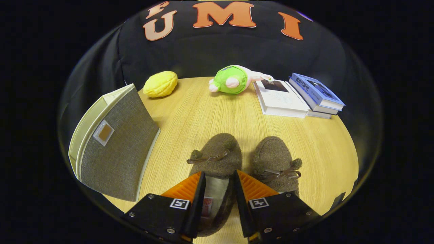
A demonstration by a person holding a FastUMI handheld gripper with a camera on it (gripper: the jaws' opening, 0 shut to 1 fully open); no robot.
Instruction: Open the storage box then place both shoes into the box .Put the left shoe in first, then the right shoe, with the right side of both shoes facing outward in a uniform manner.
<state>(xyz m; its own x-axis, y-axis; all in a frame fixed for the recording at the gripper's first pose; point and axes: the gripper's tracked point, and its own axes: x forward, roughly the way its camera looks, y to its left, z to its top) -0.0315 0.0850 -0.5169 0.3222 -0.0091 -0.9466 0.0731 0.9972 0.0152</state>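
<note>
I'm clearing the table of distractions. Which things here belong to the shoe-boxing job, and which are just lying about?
Job:
storage box
left shoe, between the open hand-held gripper's fingers
right shoe

Lying about:
yellow toy
green plush
books

Blue book [317,91] spine text too small; nothing else legible.

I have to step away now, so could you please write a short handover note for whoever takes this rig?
Tool: open, fingers either side of the left shoe, not clearly pressing it.
Right shoe: on the table, beside the left one.
Storage box: standing to the left; I cannot tell whether it is open.
Done: no shoe boxed yet.
Left: box the left shoe, then the right.
</note>
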